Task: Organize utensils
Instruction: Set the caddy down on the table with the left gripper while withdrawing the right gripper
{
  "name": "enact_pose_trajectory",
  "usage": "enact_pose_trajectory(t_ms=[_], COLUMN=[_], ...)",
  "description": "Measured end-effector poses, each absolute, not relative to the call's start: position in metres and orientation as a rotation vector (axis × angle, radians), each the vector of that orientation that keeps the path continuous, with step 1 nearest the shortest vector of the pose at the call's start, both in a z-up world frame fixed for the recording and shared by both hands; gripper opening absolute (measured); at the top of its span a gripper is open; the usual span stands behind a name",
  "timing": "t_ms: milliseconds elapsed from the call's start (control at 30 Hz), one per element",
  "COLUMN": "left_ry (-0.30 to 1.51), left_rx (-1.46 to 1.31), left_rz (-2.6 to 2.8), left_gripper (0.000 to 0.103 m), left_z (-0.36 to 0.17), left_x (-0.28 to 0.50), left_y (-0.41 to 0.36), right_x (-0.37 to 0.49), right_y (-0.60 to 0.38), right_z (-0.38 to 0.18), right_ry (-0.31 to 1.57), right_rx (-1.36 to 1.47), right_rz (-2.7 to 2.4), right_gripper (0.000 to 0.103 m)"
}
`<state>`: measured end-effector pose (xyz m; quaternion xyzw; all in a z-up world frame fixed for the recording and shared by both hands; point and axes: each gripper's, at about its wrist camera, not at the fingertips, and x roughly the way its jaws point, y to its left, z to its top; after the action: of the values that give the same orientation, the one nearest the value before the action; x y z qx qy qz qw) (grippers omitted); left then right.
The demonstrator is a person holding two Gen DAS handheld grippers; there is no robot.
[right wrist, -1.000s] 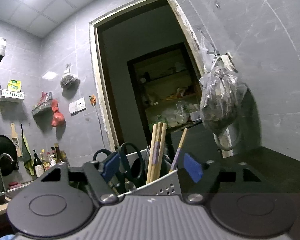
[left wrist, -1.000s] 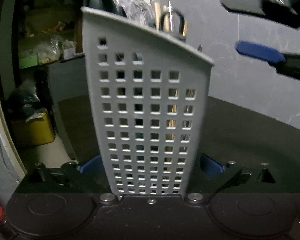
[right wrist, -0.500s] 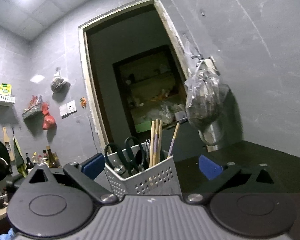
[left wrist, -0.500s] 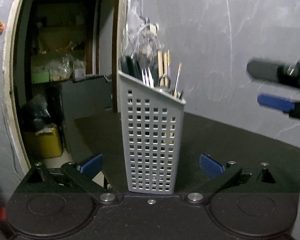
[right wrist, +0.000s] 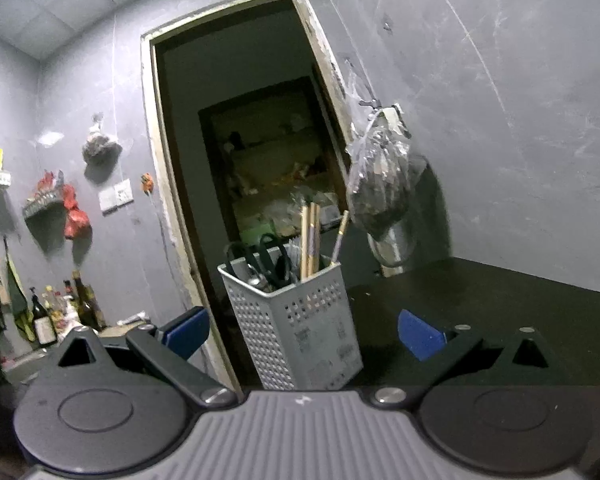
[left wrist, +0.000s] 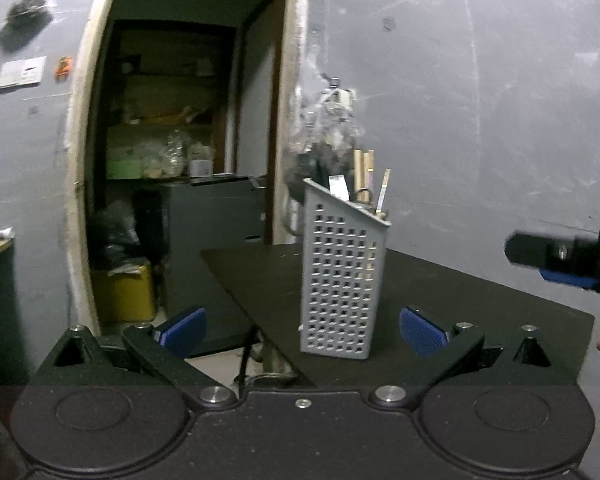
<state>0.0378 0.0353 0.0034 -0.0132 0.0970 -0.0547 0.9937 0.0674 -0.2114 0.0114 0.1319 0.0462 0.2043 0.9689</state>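
Left gripper (left wrist: 302, 326) jaws spread wide, nothing between the pads; the grey utensil caddy (left wrist: 342, 280) stands upright at twelve o'clock on the dark table (left wrist: 480, 312), near its left edge, clear of both pads; bare tabletop runs toward three o'clock. Right gripper (right wrist: 302, 332) jaws fully apart, empty; caddy just beyond them; scissors (right wrist: 274, 260) and chopsticks (right wrist: 310, 240) stand inside; doorway (right wrist: 236, 140) behind.

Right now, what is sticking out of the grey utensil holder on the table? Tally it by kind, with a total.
In the grey utensil holder:
Scissors, black-handled: 1
Wooden chopsticks: about 3, bunched together
Purple-banded stick: 1
Total: about 5. Anything lower inside is hidden.
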Motion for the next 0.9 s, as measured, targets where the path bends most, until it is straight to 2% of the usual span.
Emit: enact_pose_trajectory(t_ms=[267,900], left_ry=[0.217,0.237], left_rx=[-0.051,-0.057], left_rz=[-0.023,0.017], left_gripper=[0.102,0.102], left_z=[0.0,-0.005], left_x=[0.014,-0.009], left_y=[0.05,0.055], right_x=[0.051,0.039], right_y=[-0.202,-0.194], right_z=[-0.002,-0.01], right_ry=[0.176,0.231], right_rx=[0.215,0.165], right_rz=[0.328,0.281], right_gripper=[0.103,0.103])
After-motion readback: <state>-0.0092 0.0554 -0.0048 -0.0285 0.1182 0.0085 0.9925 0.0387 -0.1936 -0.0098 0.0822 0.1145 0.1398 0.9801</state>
